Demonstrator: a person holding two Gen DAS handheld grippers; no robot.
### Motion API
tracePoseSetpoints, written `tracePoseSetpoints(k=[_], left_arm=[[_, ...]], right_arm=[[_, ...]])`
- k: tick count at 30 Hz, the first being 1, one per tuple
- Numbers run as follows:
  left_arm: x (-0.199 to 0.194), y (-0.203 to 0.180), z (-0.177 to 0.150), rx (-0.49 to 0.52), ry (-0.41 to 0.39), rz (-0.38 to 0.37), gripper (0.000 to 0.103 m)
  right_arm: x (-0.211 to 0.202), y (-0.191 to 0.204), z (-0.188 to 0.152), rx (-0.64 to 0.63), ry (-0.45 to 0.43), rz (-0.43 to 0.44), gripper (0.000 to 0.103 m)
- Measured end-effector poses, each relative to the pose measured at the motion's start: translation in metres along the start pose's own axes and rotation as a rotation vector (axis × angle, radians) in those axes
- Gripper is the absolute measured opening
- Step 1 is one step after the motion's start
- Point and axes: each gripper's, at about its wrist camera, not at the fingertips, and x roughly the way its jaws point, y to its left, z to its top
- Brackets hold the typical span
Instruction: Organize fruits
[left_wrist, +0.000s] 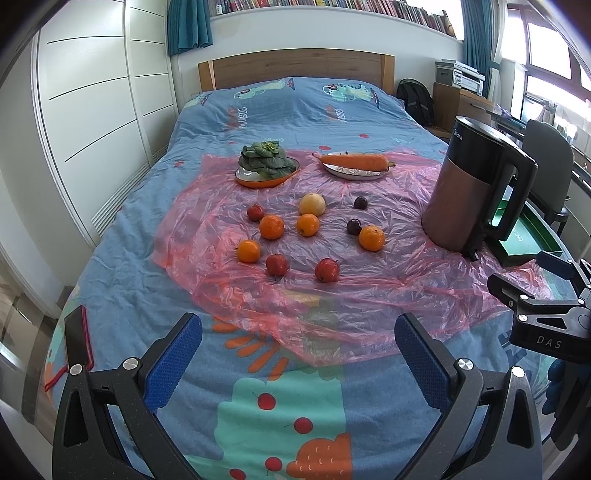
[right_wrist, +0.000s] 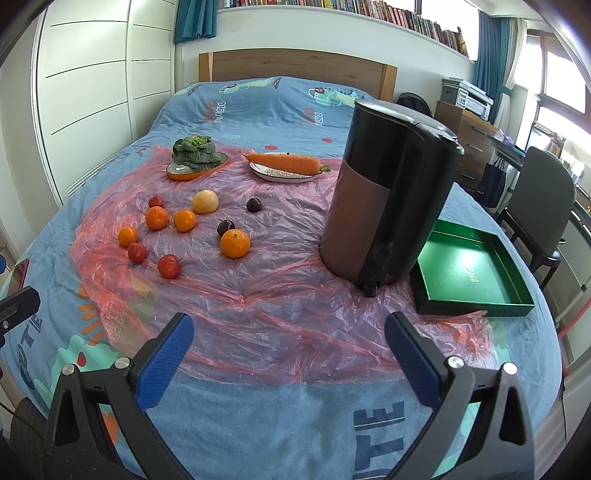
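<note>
Both jaws are standing spread wide with nothing between them.

From the left wrist, the left gripper (left_wrist: 298, 347) is hovering over the blue bedspread (left_wrist: 147, 295), its blue pads (left_wrist: 173, 362) pointing toward a pink plastic sheet (left_wrist: 369, 306) that is lying across the bed. Loose fruit is sitting on the sheet: four oranges (left_wrist: 272, 226), three red apples (left_wrist: 327, 270), two dark plums (left_wrist: 354, 226) and a pale yellow fruit (left_wrist: 312, 204) at the back of the group. Beyond them greens (left_wrist: 263, 158) are resting in an orange bowl (left_wrist: 267, 181), and just to its right a carrot (left_wrist: 354, 161) is lying across a white plate (left_wrist: 351, 173). A kettle (left_wrist: 476, 188) is standing upright at the right, partly hiding a green tray (left_wrist: 524, 240) behind it. Part of the right gripper's frame is showing at the right edge, and a phone (left_wrist: 77, 339) is lying at the bed's near left edge.

From the right wrist, the right gripper (right_wrist: 289, 345) is hovering above the near edge of the sheet (right_wrist: 258, 314). The kettle (right_wrist: 388, 192) is looming close ahead, its base on the plastic. The tray (right_wrist: 476, 273) is sitting just right of it, open side up. All the fruit is lying well left of the kettle, the nearest orange (right_wrist: 235, 243) touching a plum (right_wrist: 225, 227). The bowl (right_wrist: 195, 171) and plate (right_wrist: 284, 175) are sitting side by side at the far end of the sheet.
</note>
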Motion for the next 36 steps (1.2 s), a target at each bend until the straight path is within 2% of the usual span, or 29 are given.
tracePoseSetpoints(k=[28, 36], left_arm=[[-0.0083, -0.0016, -0.0012, 0.002, -0.005, -0.004, 0.102], [-0.0050, -0.0018, -0.0041, -0.005, -0.013, -0.026, 0.102]], right_arm=[[-0.0089, 0.0033, -0.0007, -0.021, -0.005, -0.010, 0.103], [-0.0084, 0.0033, -0.0013, -0.020, -0.007, -0.012, 0.103]])
